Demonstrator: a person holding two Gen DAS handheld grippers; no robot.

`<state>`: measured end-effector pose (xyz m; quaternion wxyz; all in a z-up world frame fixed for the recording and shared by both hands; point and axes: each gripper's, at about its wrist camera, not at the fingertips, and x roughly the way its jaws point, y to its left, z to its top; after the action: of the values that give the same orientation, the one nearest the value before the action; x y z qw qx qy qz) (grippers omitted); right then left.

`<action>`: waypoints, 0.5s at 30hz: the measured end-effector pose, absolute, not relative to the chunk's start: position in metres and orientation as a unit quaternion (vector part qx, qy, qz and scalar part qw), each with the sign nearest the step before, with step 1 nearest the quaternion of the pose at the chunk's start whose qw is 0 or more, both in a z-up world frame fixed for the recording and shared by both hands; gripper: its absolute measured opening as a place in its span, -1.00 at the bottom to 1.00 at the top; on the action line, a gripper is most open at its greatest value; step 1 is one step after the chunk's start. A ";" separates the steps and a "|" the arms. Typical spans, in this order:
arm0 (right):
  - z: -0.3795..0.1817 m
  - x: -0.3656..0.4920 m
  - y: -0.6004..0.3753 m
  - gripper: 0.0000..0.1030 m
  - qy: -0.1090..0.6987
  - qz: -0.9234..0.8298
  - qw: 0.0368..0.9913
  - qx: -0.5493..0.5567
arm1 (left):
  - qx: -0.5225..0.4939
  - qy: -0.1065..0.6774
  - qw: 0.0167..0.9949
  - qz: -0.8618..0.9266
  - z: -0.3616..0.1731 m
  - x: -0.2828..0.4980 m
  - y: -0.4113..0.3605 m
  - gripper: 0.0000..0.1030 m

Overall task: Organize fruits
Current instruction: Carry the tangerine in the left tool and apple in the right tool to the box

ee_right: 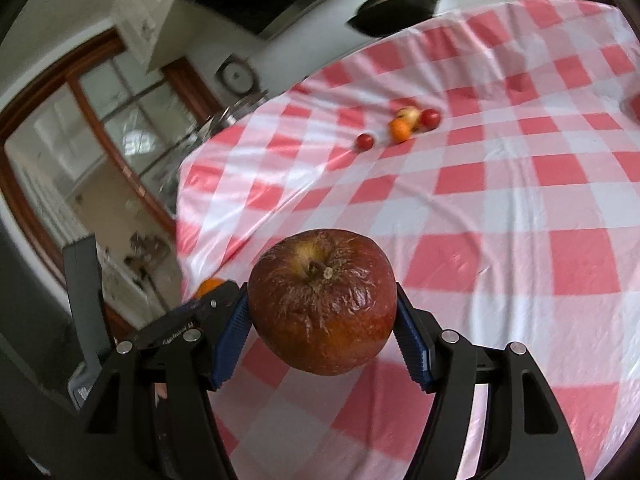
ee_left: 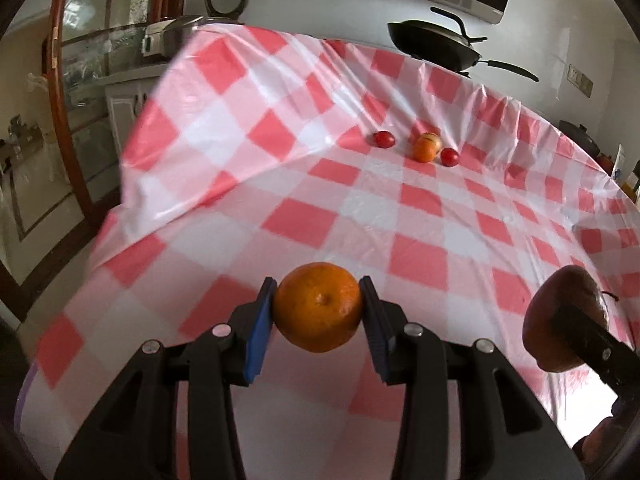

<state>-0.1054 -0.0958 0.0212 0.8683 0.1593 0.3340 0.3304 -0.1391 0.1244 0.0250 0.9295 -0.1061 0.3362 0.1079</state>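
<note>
Left gripper [ee_left: 318, 312]: clamped on orange [ee_left: 318, 306], lower centre, above cloth [ee_left: 400, 208]. Right gripper [ee_right: 322, 312]: clamped on apple [ee_right: 322, 302], lower centre. Fruit pile [ee_left: 426, 147]: upper right of centre. Risks: apple skin wrinkled, soft, prob. slips or bruises w/ squeeze; round fruit rolls on slick cloth at release, may scatter pile.

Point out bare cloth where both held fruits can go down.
The checked tablecloth lies bare from the near edge up to the fruit cluster: small orange, pale apple, two red fruits. Crowded only around that cluster; the pan borders the far edge.
</note>
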 end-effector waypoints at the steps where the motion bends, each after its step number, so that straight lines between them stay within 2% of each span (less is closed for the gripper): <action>1: 0.022 -0.109 -0.091 0.27 0.334 0.337 0.867 0.155 | -0.108 0.337 0.929 0.109 0.025 -0.144 0.128 -0.18; 15: 0.025 -0.164 -0.022 0.27 0.341 0.426 0.837 0.051 | -0.128 0.335 0.920 0.158 0.016 -0.229 0.195 -0.18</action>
<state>-0.1644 -0.0223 0.0247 0.8367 0.0510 0.3405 0.4259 -0.2286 0.1951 0.0163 0.9200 -0.1279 0.3351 0.1579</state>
